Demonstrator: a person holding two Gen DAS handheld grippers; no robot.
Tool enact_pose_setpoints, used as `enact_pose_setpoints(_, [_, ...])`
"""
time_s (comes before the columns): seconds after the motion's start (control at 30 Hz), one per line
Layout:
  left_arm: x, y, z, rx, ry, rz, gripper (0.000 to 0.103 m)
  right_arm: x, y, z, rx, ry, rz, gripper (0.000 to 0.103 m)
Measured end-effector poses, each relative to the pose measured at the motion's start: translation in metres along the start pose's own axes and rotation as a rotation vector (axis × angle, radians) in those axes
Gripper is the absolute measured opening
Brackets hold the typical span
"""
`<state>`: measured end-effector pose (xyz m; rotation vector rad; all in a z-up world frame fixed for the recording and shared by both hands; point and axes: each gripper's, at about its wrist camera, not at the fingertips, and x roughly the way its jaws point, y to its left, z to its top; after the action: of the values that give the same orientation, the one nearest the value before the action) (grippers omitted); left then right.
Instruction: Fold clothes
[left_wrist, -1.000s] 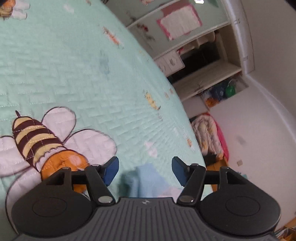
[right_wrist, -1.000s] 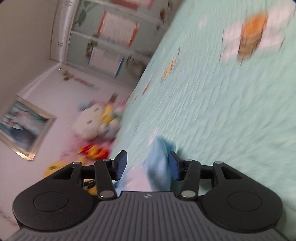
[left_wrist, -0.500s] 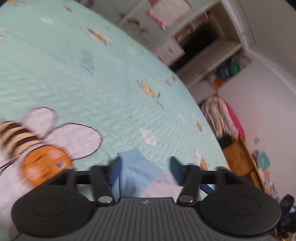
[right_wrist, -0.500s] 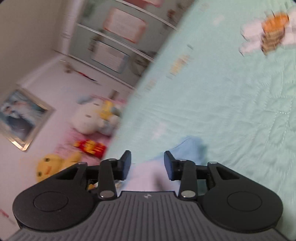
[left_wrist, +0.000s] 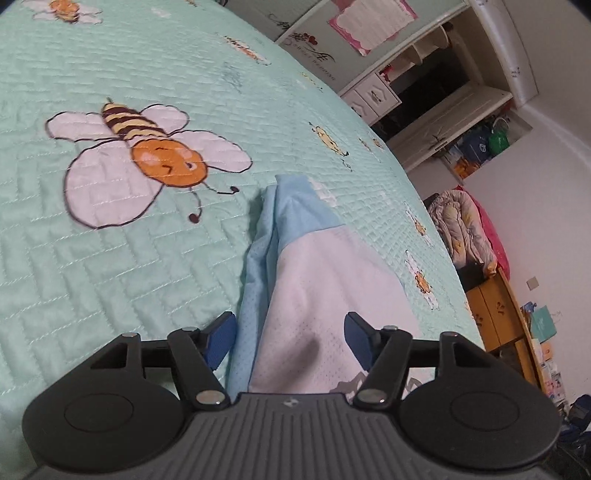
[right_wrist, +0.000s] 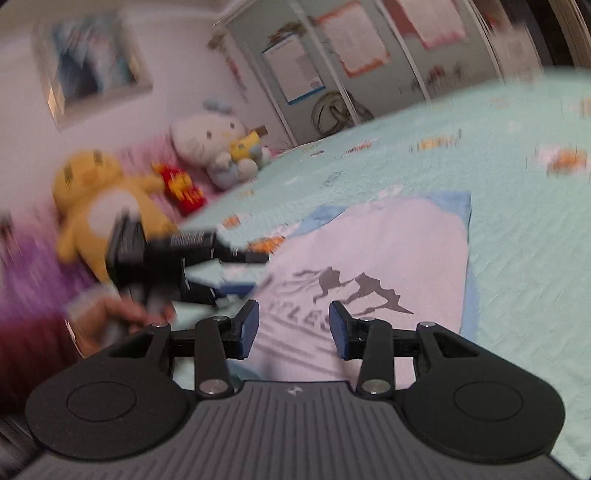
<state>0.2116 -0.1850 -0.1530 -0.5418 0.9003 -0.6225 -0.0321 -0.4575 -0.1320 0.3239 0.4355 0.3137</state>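
A white shirt (left_wrist: 332, 288) with light blue sleeves and a grey print lies on the mint bee-pattern bedspread (left_wrist: 147, 258). In the left wrist view one sleeve, folded over the body, runs away from my left gripper (left_wrist: 290, 338). Its jaws are closing with the cloth between them, and the blue pads (left_wrist: 221, 336) do not press on it. In the blurred right wrist view the shirt (right_wrist: 388, 251) lies flat under my right gripper (right_wrist: 293, 328), whose pads stand apart over the print, gripping nothing. The left gripper (right_wrist: 251, 273) shows there at the shirt's left edge, held by a hand with a red sleeve.
Plush toys, a white one (right_wrist: 207, 136) and a yellow one (right_wrist: 96, 199), sit at the bed's far left. A wardrobe with open shelves (left_wrist: 443, 92), a bundle of bedding (left_wrist: 461, 229) and a wooden cabinet (left_wrist: 495, 314) stand beyond the bed's right edge.
The right gripper had the blue sleeve between its pads; now it has rolled level and hangs over the flat shirt. The left gripper has drawn back, so more of the sleeve shows between narrower jaws.
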Motion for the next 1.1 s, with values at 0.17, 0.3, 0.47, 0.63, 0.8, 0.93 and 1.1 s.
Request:
enact_pose_setpoints(0.17, [0.004, -0.004, -0.003, 0.016, -0.002, 0.019, 0.003, 0.006, 0.021, 0.003, 0.059, -0.062, 0.088, 0.042])
enact_pose_setpoints(0.3, [-0.002, -0.005, -0.002, 0.040, -0.003, -0.004, 0.003, 0.044, 0.004, -0.004, 0.265, 0.018, 0.147, 0.041])
enact_pose_setpoints(0.47, [0.004, 0.002, -0.006, 0.037, 0.010, 0.012, 0.004, 0.076, -0.029, -0.029, 0.479, 0.116, 0.110, 0.000])
enact_pose_setpoints(0.63, [-0.001, -0.002, -0.013, 0.078, -0.008, 0.047, 0.008, 0.075, -0.021, -0.029, 0.417, 0.122, 0.077, 0.000])
enact_pose_setpoints(0.8, [-0.035, -0.016, -0.026, 0.115, -0.122, 0.144, 0.008, 0.057, -0.017, -0.019, 0.406, 0.056, 0.082, 0.002])
enact_pose_setpoints(0.93, [-0.071, -0.056, -0.051, 0.239, -0.209, 0.053, 0.013, 0.019, -0.010, -0.007, 0.388, -0.062, 0.076, 0.025])
enact_pose_setpoints(1.1, [-0.033, -0.078, -0.090, 0.361, -0.056, 0.052, 0.026, 0.022, -0.031, -0.006, 0.444, -0.017, 0.026, 0.026])
